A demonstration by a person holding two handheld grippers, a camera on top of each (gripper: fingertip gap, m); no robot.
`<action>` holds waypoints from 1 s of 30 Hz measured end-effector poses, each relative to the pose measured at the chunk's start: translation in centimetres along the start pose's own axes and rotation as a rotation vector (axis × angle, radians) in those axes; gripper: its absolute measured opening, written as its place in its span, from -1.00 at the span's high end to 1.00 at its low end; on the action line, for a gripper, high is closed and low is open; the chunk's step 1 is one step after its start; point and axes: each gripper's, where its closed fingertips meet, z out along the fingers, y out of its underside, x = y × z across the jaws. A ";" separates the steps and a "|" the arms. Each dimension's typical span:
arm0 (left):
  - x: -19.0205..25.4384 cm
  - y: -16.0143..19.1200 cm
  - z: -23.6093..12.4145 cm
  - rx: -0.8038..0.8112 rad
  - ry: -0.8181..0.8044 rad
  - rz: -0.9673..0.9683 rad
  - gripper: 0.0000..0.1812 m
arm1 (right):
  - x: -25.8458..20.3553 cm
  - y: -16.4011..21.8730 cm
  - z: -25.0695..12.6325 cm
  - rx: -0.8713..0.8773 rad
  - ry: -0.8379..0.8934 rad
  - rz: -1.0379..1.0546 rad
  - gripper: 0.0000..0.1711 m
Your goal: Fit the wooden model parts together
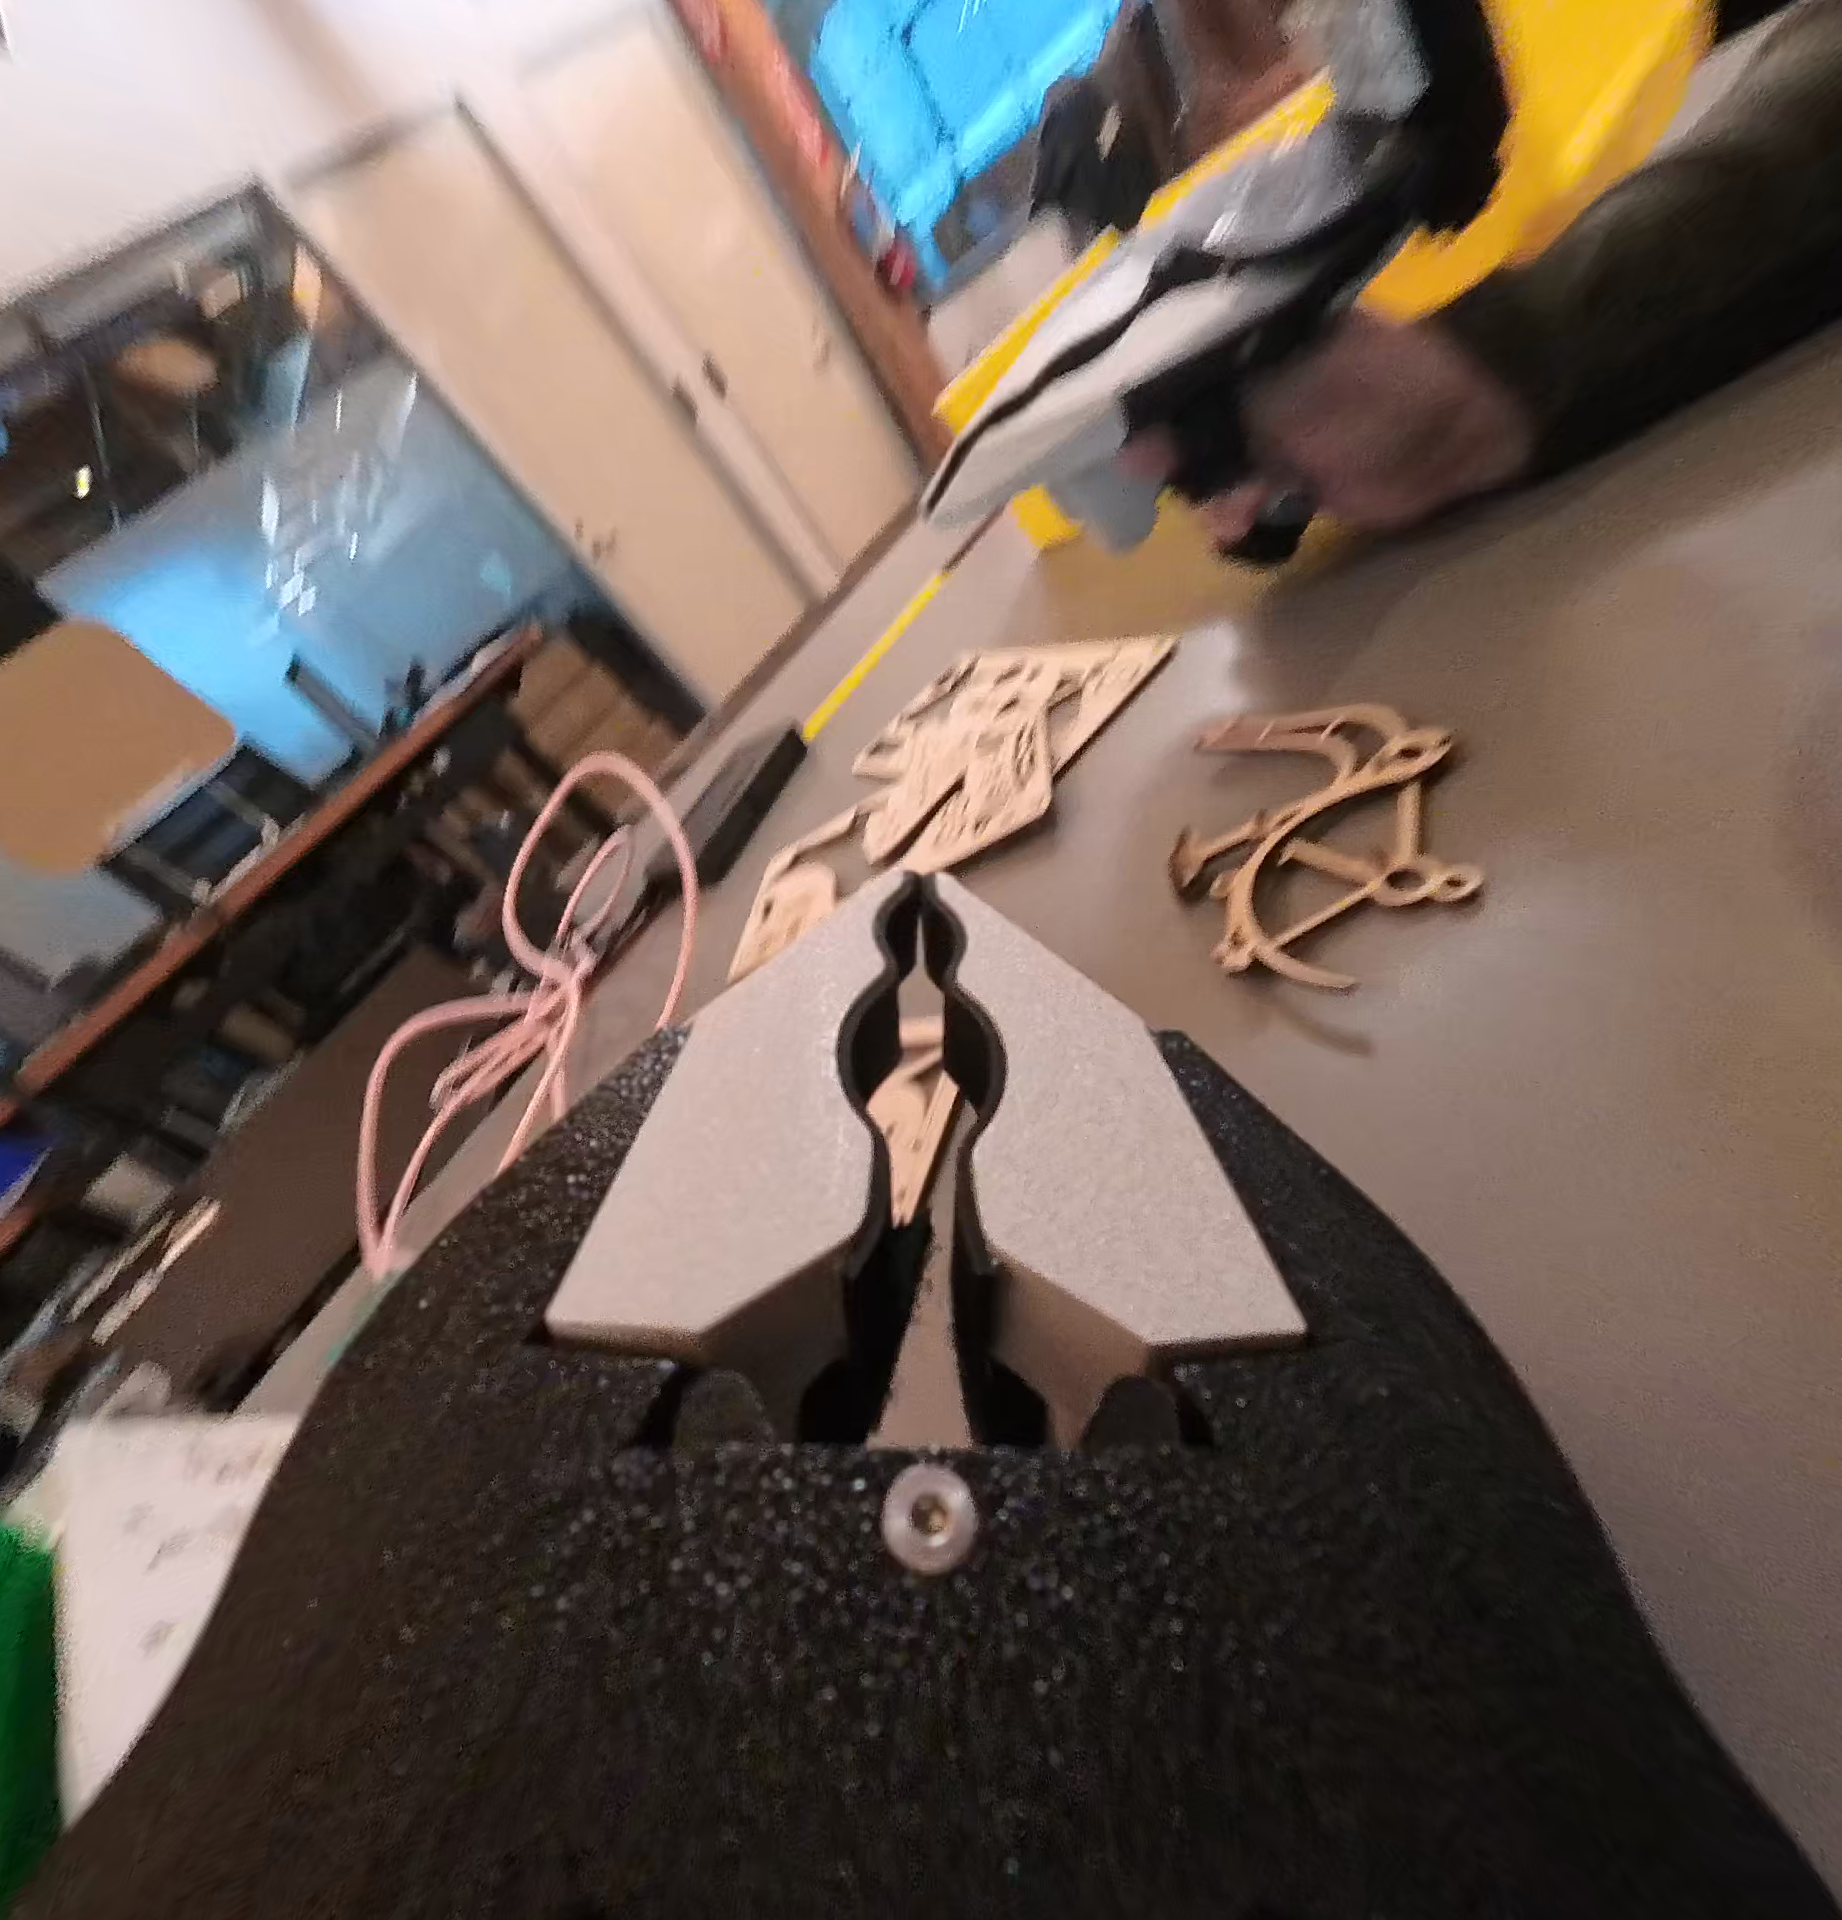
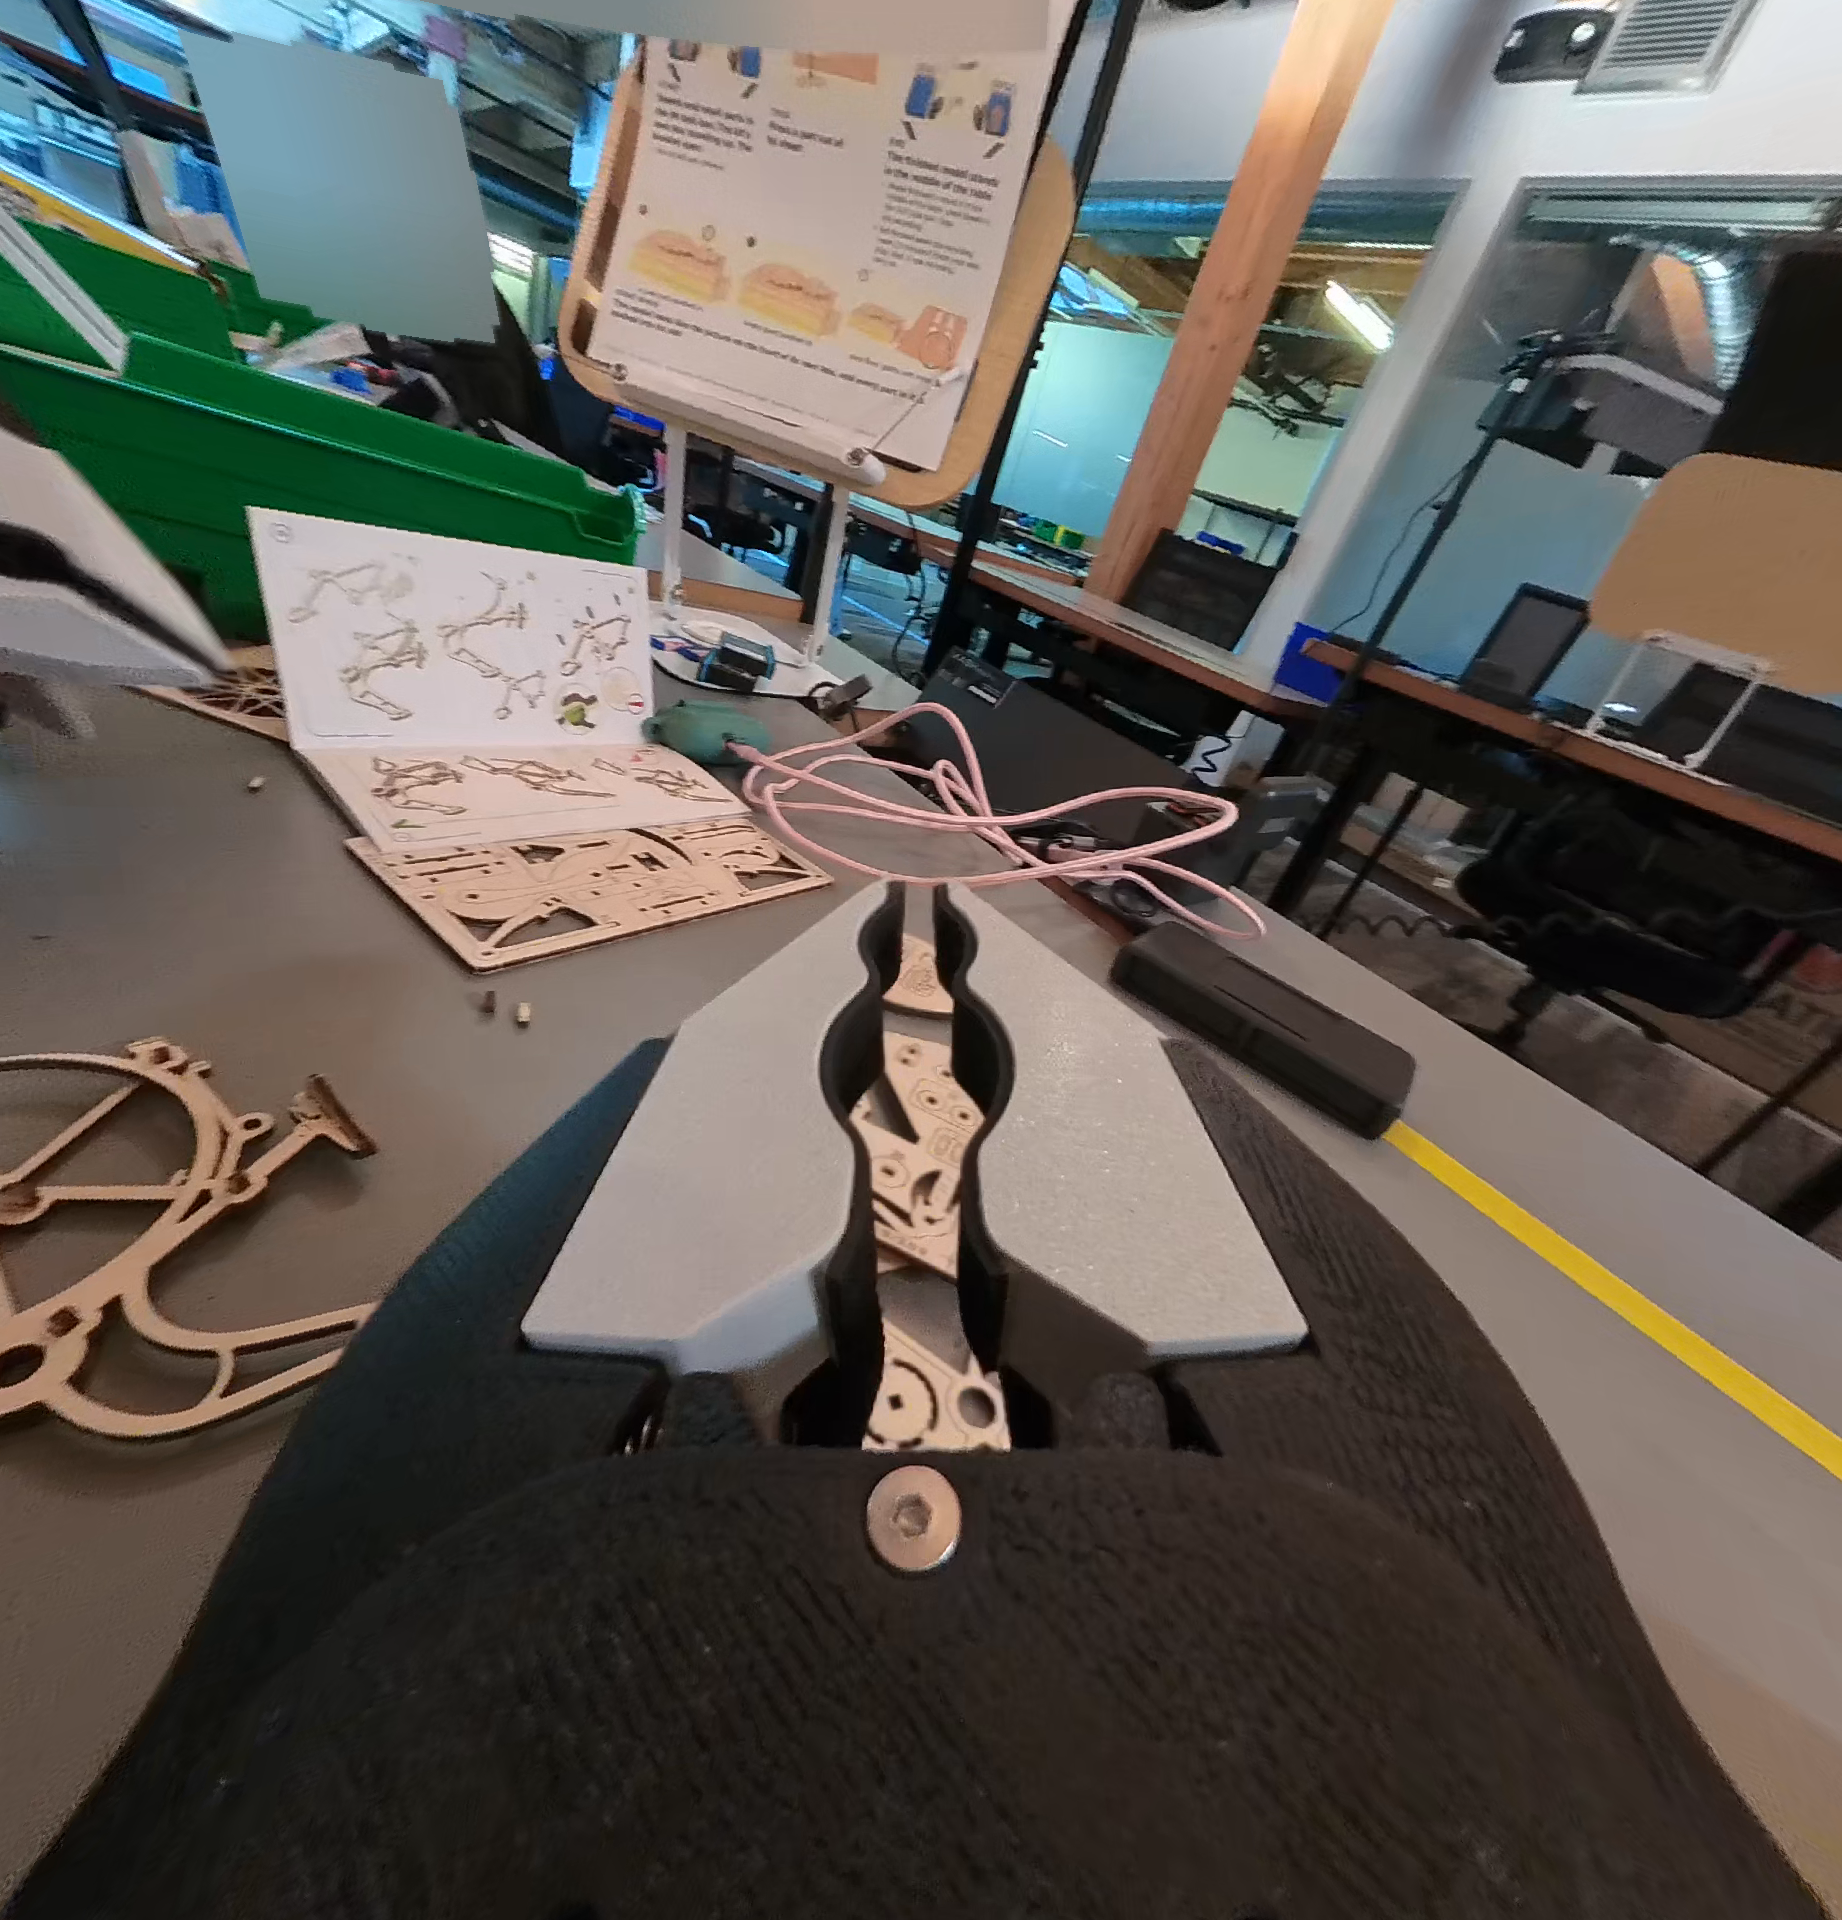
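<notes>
A half-built wooden model [image 1: 1322,842], an openwork frame of curved ribs, lies flat on the grey table [image 1: 1623,1039]; it also shows in the right wrist view [image 2: 117,1247]. Laser-cut wooden part sheets [image 1: 1000,748] lie beyond it. My left gripper [image 1: 919,888] is shut with its tips touching, empty, low over the edge of a sheet. My right gripper [image 2: 917,894] is squeezed to a narrow slit with nothing between the tips, above more wooden sheets [image 2: 917,1174]. The left view shows it held in a hand, fingers together [image 1: 958,488].
An open instruction booklet [image 2: 460,644] rests on a part sheet [image 2: 584,894]. A pink cable [image 2: 979,821] loops near a black box [image 2: 1260,1023] by the yellow edge line [image 2: 1623,1320]. Green bins [image 2: 273,436] and a sheet stand [image 2: 813,260] stand behind. Small loose bits [image 2: 506,1006] lie on the table. One gripper's finger ends stand about 15 centimeters off the other's.
</notes>
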 end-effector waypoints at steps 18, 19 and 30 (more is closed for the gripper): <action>-4.2 -4.6 2.0 0.442 -0.056 -0.282 1.00 | -2.7 6.3 1.3 -0.502 -0.221 0.130 0.28; -4.9 -4.1 2.1 0.435 -0.063 -0.350 1.00 | -2.6 6.9 1.2 -0.538 -0.214 0.085 0.26; -5.2 -3.7 2.5 0.429 -0.066 -0.375 1.00 | -1.6 10.3 0.9 -0.763 -0.142 0.266 0.25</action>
